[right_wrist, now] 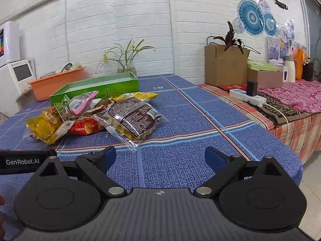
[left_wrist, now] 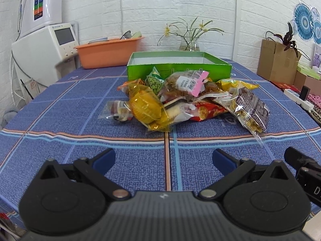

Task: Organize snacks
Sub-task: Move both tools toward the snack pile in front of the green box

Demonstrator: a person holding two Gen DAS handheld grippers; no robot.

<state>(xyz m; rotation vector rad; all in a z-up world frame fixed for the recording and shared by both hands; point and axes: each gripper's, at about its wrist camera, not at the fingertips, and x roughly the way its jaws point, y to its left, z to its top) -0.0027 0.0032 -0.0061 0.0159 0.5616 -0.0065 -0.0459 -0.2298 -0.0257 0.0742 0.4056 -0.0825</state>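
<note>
I see crinkly plastic snack packets (left_wrist: 180,100) heaped before rectangular green box (left_wrist: 178,66), beyond my left hand-held gripper (left_wrist: 163,158) and right hand-held gripper (right_wrist: 160,156), both wide open, empty.

Left wrist view: snack pile (left_wrist: 180,98) on table (left_wrist: 60,120), at 12 o'clock from tongs. Open box (left_wrist: 178,68) directly behind pile, touching it. Basin (left_wrist: 108,52) at 11 o'clock, behind box. Vase (left_wrist: 189,45) behind box. Paper bag (left_wrist: 277,62) at 2 o'clock.
</note>
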